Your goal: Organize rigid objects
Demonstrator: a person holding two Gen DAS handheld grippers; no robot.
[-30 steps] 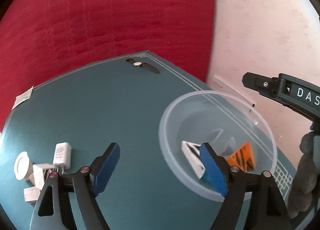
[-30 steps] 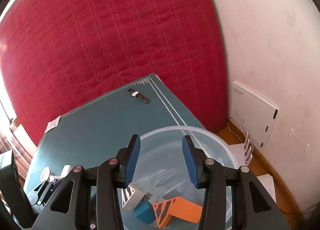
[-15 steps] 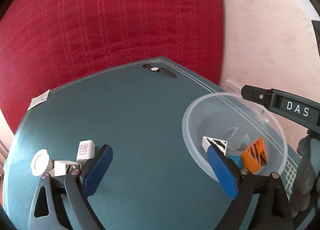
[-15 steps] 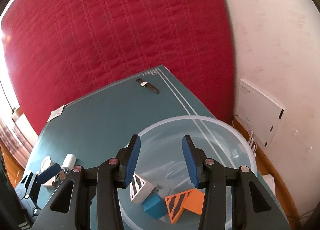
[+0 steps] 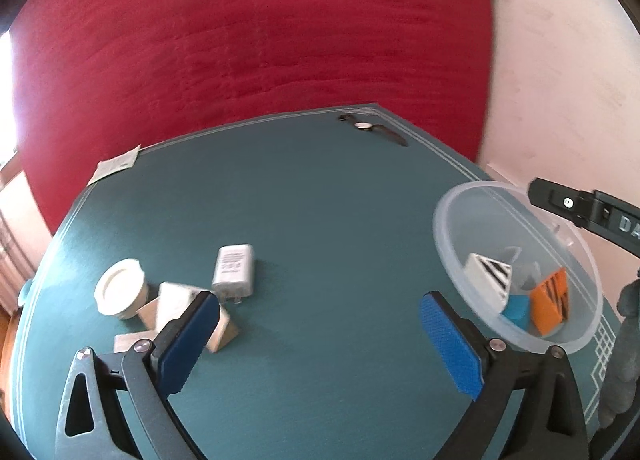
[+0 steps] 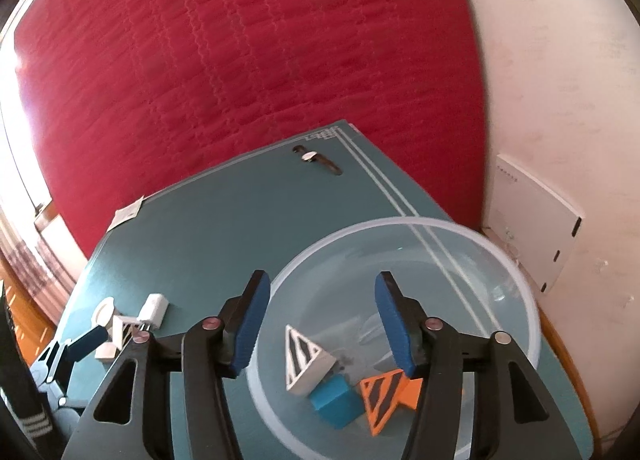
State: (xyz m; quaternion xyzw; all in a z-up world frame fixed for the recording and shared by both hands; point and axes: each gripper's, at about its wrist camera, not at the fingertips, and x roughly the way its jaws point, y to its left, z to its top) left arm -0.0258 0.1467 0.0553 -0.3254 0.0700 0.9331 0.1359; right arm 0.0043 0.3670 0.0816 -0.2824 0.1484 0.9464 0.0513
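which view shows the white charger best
The left wrist view: the white charger lies unobstructed on the teal table, its printed label face and prongs visible. In the right wrist view it is small, far at the left edge, showing only its end.

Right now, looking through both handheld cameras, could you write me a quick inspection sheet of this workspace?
Surface: teal table, mostly bare.
Job's things: clear bowl holding a white striped block, blue block, orange striped block; white cap, charger and pale blocks outside.
Clutter: wristwatch, paper slip.
Grippers: left gripper and right gripper opening, nothing between.
Cables: nothing seen.
Surroundings: red quilted backdrop, pale wall, white panel.
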